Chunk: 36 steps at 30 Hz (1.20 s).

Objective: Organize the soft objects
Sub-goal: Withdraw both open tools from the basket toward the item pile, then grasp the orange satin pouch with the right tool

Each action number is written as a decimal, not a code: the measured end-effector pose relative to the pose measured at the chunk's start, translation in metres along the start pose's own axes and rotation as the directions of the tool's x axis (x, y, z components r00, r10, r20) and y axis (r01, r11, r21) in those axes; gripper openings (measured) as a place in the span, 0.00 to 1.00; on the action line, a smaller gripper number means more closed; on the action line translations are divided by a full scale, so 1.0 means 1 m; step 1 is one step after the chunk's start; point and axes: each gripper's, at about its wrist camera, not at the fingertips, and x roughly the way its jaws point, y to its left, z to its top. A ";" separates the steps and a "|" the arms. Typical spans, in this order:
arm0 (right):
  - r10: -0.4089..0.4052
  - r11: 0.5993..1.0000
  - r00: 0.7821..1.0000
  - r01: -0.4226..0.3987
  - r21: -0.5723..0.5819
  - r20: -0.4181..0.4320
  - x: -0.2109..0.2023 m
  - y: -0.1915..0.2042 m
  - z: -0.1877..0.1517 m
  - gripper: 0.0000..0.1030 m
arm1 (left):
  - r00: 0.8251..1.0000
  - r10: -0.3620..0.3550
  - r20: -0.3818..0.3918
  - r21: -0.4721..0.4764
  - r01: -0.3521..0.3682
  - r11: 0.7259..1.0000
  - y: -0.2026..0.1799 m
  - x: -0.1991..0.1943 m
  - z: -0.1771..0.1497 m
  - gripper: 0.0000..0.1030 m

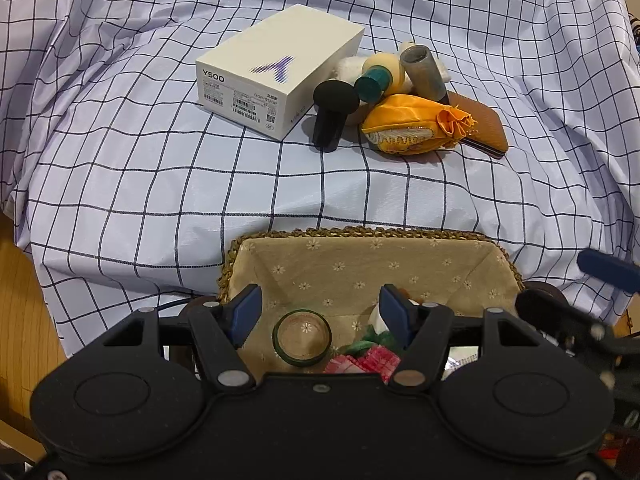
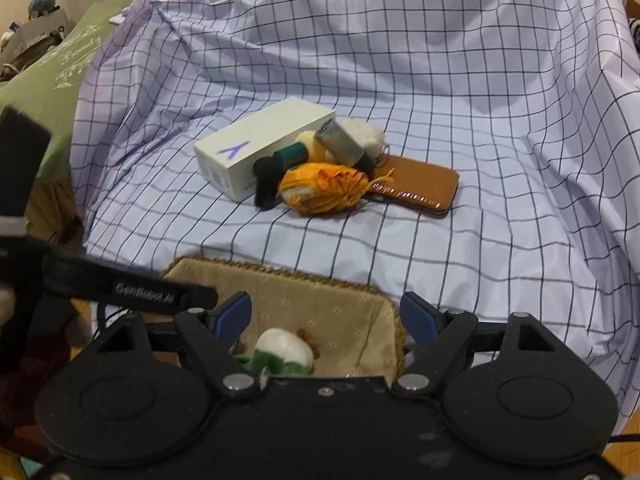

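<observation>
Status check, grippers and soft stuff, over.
Left gripper and right gripper open, empty, over basket. Plush toy inside. Yellow pouch on cloth, hard items crowding it.

Home room, checked cloth point(image 1: 160, 184) draped over furniture, lined woven basket point(image 1: 360, 234), green cushion point(image 2: 60, 80)

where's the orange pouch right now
In both wrist views the orange pouch lies mid-cloth in the pile, beyond the basket, resting on the brown case, with the black mushroom-shaped piece on its left.
</observation>
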 end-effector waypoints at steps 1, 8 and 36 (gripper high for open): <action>-0.004 1.000 1.000 0.004 0.002 0.005 0.001 -0.001 0.002 0.79 | 1.000 0.000 0.001 0.002 0.000 1.000 0.000 0.000 0.001 0.59; -0.033 0.999 0.999 0.033 -0.012 0.041 0.019 -0.007 0.024 0.79 | 1.000 -0.002 0.003 0.016 0.002 1.000 -0.004 0.002 0.005 0.59; -0.126 0.986 0.991 0.129 -0.101 0.037 0.161 -0.007 0.119 0.78 | 0.998 0.011 0.061 0.049 -0.014 0.999 -0.023 0.048 0.070 0.59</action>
